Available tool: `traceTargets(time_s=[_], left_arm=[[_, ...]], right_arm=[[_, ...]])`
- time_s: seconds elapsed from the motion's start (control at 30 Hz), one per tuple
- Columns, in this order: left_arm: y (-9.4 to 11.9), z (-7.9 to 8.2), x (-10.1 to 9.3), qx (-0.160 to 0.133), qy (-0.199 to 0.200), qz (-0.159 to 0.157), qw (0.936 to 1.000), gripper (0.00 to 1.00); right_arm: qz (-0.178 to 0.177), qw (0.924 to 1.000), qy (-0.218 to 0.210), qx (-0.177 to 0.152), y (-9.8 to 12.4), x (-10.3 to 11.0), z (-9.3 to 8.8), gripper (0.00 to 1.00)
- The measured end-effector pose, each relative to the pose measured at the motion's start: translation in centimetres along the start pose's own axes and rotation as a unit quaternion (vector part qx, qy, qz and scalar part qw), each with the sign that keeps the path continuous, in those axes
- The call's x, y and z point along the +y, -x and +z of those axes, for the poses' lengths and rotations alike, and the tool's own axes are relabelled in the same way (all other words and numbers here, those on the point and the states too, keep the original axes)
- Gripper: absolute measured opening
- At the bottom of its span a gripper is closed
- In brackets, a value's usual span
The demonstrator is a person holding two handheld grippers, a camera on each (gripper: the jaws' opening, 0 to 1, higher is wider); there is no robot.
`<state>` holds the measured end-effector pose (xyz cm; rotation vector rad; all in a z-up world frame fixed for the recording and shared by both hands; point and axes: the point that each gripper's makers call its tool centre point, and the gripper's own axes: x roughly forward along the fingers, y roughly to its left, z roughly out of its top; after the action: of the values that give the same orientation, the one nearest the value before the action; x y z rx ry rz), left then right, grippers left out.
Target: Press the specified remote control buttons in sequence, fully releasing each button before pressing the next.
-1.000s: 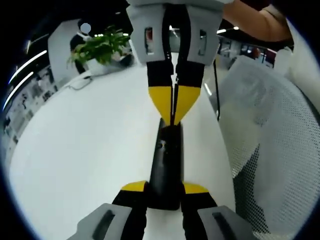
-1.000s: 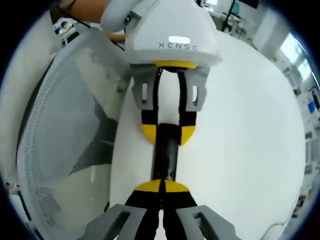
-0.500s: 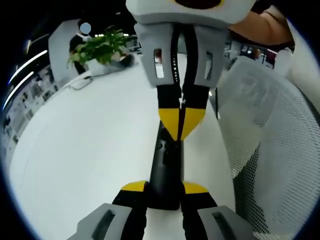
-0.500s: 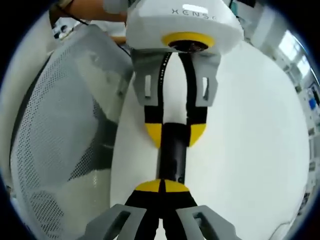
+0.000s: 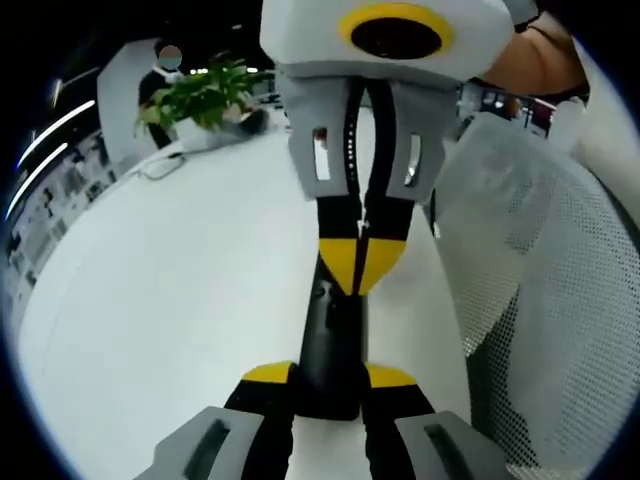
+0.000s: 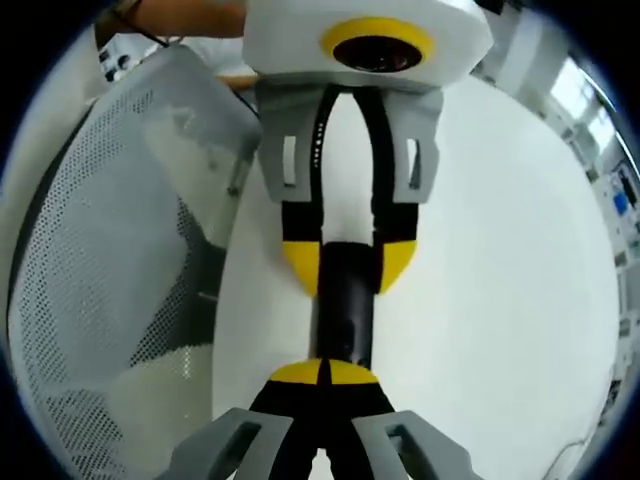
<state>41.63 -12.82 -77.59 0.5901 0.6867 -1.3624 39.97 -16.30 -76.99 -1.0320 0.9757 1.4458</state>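
Left tool clamps the near end of the black remote control between its yellow-tipped jaws; jaws part just as wide as the remote's body. Same tool seen from the opposite end in the right gripper view, yellow tips either side of the remote. Right tool has jaws pressed together, tips touching, nothing between them; the closed tips sit at the remote's other end, on or just above its top face, contact cannot be told. In the left gripper view the right tool comes down from above with tips meeting over the far part of the remote. Remote lies lengthways on the white worktop, close to the worktop edge that borders a white mesh chair. Chair back also in the right gripper view. A potted green plant stands at the far corner of the worktop, well apart from the remote; pot white, leaves in it. A person's forearm is behind the right tool.
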Motion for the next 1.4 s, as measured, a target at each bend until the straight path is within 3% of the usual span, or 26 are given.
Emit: traceTargets(time_s=[0.93, 1.07, 1.17, 1.4], left_arm=[[0.04, -0.03, -0.14, 0.002, 0.005, 0.001, 1.0000, 0.25], [0.03, -0.06, -0.15, 0.002, 0.004, 0.000, 1.0000, 0.25], [0.05, -0.06, -0.17, 0.002, 0.003, 0.000, 1.0000, 0.25], [0.07, -0.08, -0.11, 0.002, 0.002, -0.001, 1.0000, 0.25]], right_arm=[[-0.071, 0.9932, 0.085, 0.036, -0.28, 0.54, 0.08, 0.00], [-0.064, 0.9944, 0.077, 0.032, -0.20, 0.36, 0.05, 0.00], [-0.045, 0.9980, 0.042, 0.014, -0.12, 0.28, 0.11, 0.00], [-0.029, 0.9992, 0.027, 0.007, -0.12, -0.07, 0.00, 0.00]])
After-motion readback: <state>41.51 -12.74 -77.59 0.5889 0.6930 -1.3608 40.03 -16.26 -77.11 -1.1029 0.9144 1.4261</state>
